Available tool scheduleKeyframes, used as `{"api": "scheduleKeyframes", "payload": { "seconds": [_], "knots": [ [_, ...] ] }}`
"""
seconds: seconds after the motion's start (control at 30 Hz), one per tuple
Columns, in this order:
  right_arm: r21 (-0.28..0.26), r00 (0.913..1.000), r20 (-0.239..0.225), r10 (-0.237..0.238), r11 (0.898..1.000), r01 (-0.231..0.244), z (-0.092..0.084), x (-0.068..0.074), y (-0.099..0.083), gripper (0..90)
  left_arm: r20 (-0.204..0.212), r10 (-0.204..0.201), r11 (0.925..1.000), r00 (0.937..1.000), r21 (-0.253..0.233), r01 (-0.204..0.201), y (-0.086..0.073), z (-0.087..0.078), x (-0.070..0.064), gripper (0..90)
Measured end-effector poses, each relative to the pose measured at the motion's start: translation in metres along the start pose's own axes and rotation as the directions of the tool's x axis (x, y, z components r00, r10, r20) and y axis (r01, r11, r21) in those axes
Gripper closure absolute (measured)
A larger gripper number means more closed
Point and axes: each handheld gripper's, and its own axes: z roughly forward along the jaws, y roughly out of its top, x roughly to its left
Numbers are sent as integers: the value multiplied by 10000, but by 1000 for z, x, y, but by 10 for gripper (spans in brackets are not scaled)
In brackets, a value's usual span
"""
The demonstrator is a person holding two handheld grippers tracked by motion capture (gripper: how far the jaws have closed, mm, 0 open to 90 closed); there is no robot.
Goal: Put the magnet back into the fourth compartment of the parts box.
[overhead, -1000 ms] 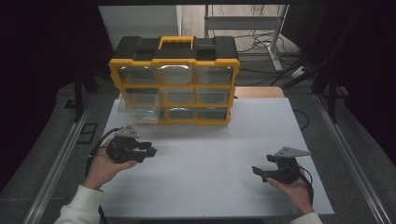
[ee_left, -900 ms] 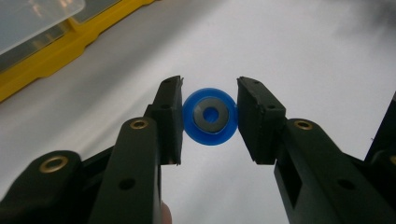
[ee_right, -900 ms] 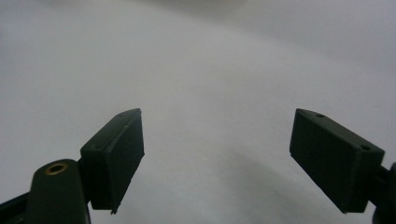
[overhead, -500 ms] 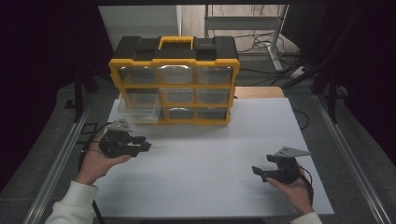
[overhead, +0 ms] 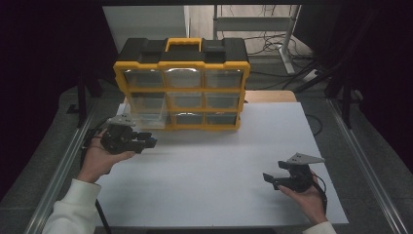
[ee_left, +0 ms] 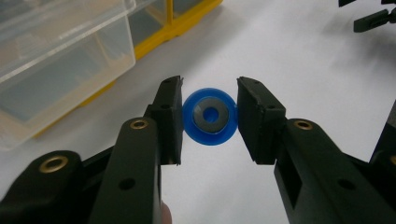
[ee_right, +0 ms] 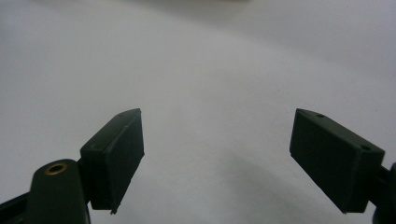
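Note:
A small blue round part (ee_left: 210, 116) with a grey ring at its middle sits between the pads of my left gripper (ee_left: 209, 119), which is shut on it. In the high view the left gripper (overhead: 147, 142) hangs above the white sheet's left edge. It is just in front of a clear drawer (overhead: 144, 116) pulled out of the yellow-and-black organizer (overhead: 181, 73). My right gripper (overhead: 271, 180) stands open and empty low over the sheet's near right corner; its pads (ee_right: 114, 156) are far apart over bare white.
The clear drawer (ee_left: 56, 60) is close at the upper left of the left gripper view. The white sheet (overhead: 219, 156) covers the table. Metal rails (overhead: 363, 161) run along both sides. Cables lie on the floor behind the organizer.
The left hand has risen and moved toward the organizer's pulled-out drawer, still gripping the blue part. The right hand has stayed put.

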Motion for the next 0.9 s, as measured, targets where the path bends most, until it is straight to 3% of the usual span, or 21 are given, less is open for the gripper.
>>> {"api": "scheduleKeyframes", "payload": {
  "seconds": [0.9],
  "knots": [
    [-61, 10000, -23, 6, 10000, -6, -1, 0, 1, 180, -284, 62, 9994, 9996, -338, -71, 36, -17, 15, 622]
  ]
}}
